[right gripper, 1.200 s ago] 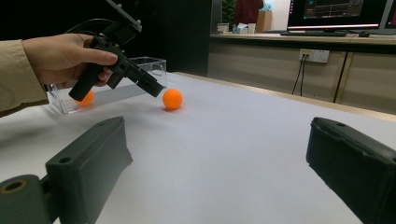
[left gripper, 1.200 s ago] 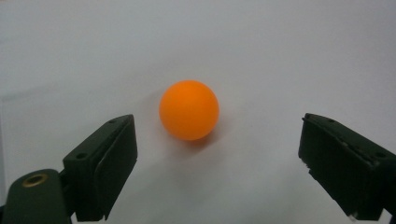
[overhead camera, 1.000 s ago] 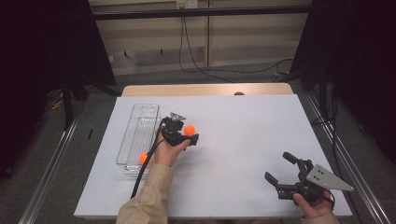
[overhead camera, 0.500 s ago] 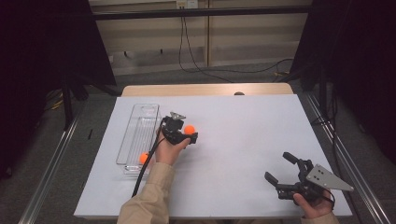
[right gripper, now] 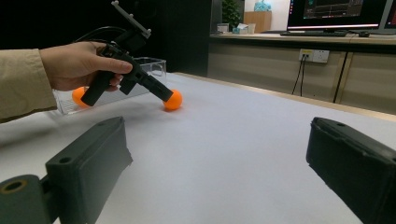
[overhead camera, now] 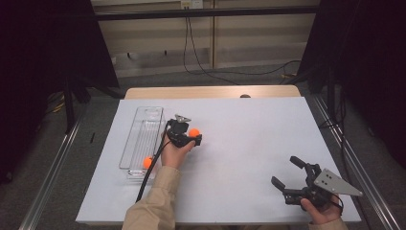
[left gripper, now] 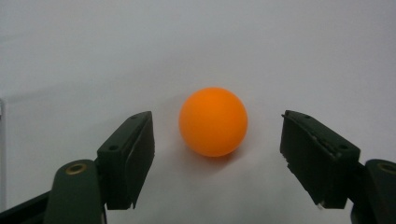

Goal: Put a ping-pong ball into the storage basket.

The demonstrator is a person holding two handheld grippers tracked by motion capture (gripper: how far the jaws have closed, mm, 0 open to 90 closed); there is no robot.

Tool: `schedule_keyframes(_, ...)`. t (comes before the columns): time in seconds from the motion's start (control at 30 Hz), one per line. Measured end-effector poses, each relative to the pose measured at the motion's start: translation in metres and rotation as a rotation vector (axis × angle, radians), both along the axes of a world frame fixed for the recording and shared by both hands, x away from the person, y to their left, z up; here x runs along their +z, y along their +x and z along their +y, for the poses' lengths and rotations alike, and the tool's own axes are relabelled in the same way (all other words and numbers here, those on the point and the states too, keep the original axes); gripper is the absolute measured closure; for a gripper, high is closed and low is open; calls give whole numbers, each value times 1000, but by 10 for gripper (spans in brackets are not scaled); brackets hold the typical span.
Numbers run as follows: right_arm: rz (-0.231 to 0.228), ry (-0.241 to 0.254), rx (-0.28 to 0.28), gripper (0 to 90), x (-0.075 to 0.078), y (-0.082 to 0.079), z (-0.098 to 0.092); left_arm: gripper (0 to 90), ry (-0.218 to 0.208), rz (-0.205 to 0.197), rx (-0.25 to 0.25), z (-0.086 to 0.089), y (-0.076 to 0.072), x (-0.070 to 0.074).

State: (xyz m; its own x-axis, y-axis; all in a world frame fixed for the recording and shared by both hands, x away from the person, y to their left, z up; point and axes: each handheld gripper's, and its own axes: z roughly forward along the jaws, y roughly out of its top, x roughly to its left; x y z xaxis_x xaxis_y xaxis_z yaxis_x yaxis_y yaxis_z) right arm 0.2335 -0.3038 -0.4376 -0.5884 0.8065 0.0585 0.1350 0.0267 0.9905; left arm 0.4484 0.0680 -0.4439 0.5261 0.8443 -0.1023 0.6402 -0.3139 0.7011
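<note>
An orange ball (left gripper: 213, 121) rests on the white table sheet (overhead camera: 239, 143), between the jaws of my left gripper (left gripper: 217, 117). The jaws have just been closing, but a gap shows on both sides and neither pad touches the ball. From above, the left gripper (overhead camera: 191, 136) tilts down at this ball (overhead camera: 194, 132) just right of a clear tray (overhead camera: 140, 125). A second orange ball (overhead camera: 147, 162) lies in the tray's near end. My right gripper (overhead camera: 285, 170) is held open at the near right, with nothing between its fingers (right gripper: 88, 154).
The clear tray (right gripper: 156, 63) stands lengthwise at the left of the sheet, beside my left hand (right gripper: 79, 65). The left gripper's cable (overhead camera: 148, 172) trails toward the near edge. A wooden table edge (overhead camera: 210, 92) runs along the back, and dark frames stand on both sides.
The left gripper's jaws stand a little narrower around the ball, and the hand has barely shifted. The right gripper has stayed where it was.
</note>
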Motion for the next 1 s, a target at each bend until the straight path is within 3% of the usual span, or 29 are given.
schedule_keyframes(1.0, -3, 1, 0, 48, 0, 0, 0, 362, 0, 17, 12, -1, 7, -6)
